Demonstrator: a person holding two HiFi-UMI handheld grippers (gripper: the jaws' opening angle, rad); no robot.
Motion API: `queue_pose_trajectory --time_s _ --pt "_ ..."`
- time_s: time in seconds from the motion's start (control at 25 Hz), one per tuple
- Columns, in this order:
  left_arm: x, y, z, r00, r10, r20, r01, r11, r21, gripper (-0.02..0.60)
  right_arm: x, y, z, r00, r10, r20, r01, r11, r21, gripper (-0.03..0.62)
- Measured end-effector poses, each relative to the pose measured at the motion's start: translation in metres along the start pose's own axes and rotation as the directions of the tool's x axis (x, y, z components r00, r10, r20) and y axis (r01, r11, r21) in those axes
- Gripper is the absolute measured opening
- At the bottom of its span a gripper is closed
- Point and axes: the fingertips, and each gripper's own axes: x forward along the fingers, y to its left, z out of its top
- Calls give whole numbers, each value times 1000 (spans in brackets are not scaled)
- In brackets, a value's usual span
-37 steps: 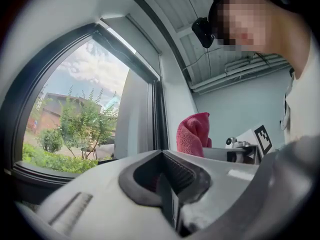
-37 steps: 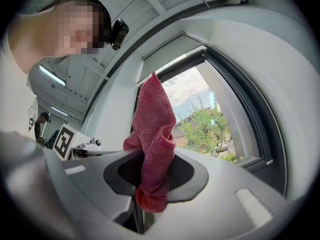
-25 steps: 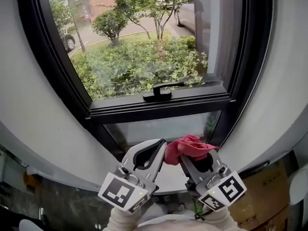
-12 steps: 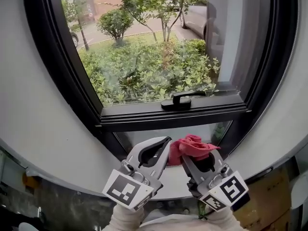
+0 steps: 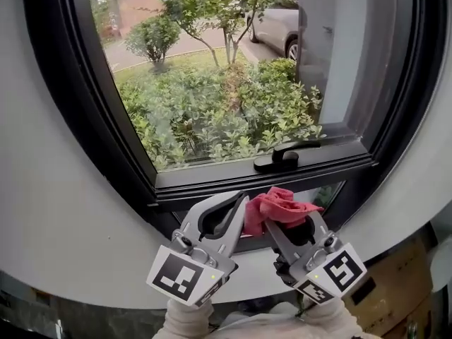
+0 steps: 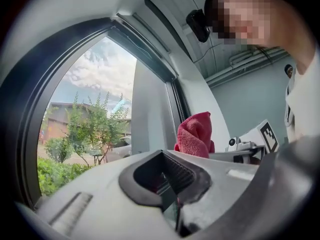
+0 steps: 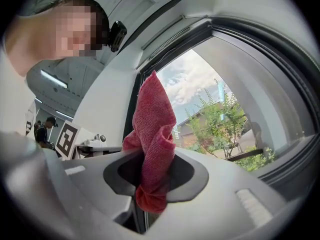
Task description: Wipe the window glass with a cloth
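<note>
The person is holding both grippers low beneath the window, side by side. The right gripper [image 5: 281, 216] is pinching the red cloth [image 5: 279, 205] between its jaws. In the right gripper view the cloth is rising out of them in a bunched fold, with a small lump hanging out underneath. The left gripper [image 5: 239, 200] is showing its jaws pressed together with nothing between them, and its tip is lying just beside the cloth, at the cloth's 9 o'clock.

In the head view the cloth is sitting in front of the dark crossbar [image 5: 212, 182] of the window frame. Whether it is touching the frame or any glass cannot be told. The black handle [image 5: 282, 157] is jutting from that crossbar near the cloth's 12 o'clock.

The window glass [image 5: 219, 83] is opening widest toward 12 o'clock. The frame's left edge [image 5: 92, 111] is closing it off at 10 o'clock, and a dark upright [image 5: 385, 97] is doing so at 2 o'clock. A narrow lower pane [image 5: 323, 193] is showing at the cloth's 3 o'clock. The pale wall [image 5: 56, 224] is curving round the frame on both sides.
</note>
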Motion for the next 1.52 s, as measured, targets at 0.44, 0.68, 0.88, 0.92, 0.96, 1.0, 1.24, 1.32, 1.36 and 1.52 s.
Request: queue_pose_trajectory --time_s 0.44,0.68,0.88,0.92,0.96,1.0,1.24,1.32,1.36,1.52 --pt "43 44 27 998 53 40 -55 998 30 0 54 -48 50 1000 -4 -15 -1 951 -308 121" --pt "74 49 41 996 52 68 -58 994 90 0 92 -105 122 990 -136 43 128 710 -693 121" --pt "99 55 37 996 53 72 -59 995 80 0 125 -142 143 964 -262 47 171 473 -864 121" --pt "101 63 35 996 52 70 -57 995 78 0 135 -143 140 960 -275 50 173 444 -879 121" --pt "102 72 32 996 50 68 -55 996 75 0 144 -142 138 958 -281 59 177 417 -891 120" --pt "103 81 29 997 47 67 -52 996 71 0 151 -140 136 957 -281 72 184 394 -900 121" --pt "122 99 35 997 48 52 -50 998 38 0 168 -138 179 965 -227 131 203 331 -922 126" --pt "130 100 40 998 46 48 -48 998 47 0 172 -140 202 964 -220 146 211 307 -928 127" --pt "134 100 42 998 44 46 -46 998 49 0 174 -141 214 964 -218 155 216 294 -931 127" --pt "137 97 56 998 36 50 -38 998 46 0 180 -141 267 950 -237 204 264 256 -930 129"
